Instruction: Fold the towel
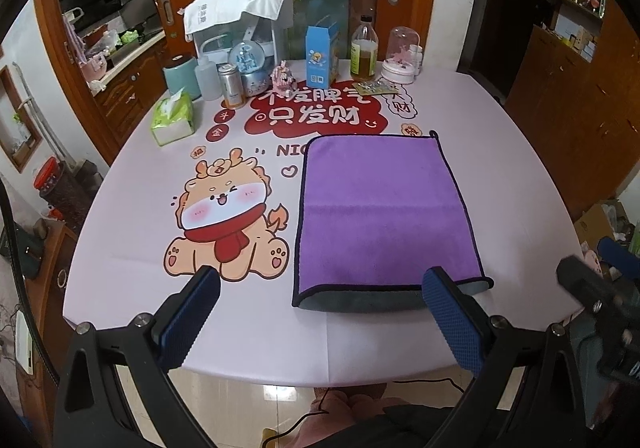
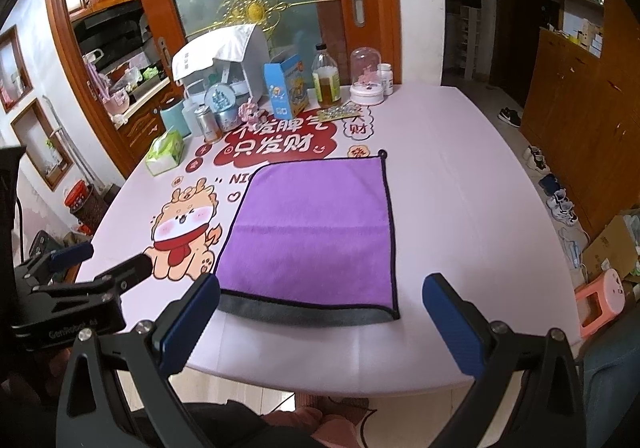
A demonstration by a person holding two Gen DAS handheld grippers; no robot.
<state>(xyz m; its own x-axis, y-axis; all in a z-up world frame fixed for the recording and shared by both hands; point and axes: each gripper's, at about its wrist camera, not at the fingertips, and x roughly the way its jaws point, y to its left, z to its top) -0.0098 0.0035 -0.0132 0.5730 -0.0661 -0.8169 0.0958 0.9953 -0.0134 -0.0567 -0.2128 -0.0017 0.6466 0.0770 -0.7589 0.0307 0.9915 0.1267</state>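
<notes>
A purple towel (image 1: 380, 208) with a dark hem lies flat on the pink table, folded once, its grey underside showing along the near edge. It also shows in the right wrist view (image 2: 316, 232). My left gripper (image 1: 320, 312) is open and empty, hovering above the table's near edge, its right finger just in front of the towel's near right corner. My right gripper (image 2: 320, 316) is open and empty, just short of the towel's near edge. The left gripper also shows at the left of the right wrist view (image 2: 80, 272).
The table (image 1: 500, 152) has a cartoon print. At its far side stand a tissue pack (image 1: 172, 118), a can (image 1: 231, 86), a snow globe (image 1: 250, 66), a blue carton (image 1: 321, 54), a bottle (image 1: 363, 48) and a glass dome (image 1: 402, 56). Wooden cabinets stand to the right.
</notes>
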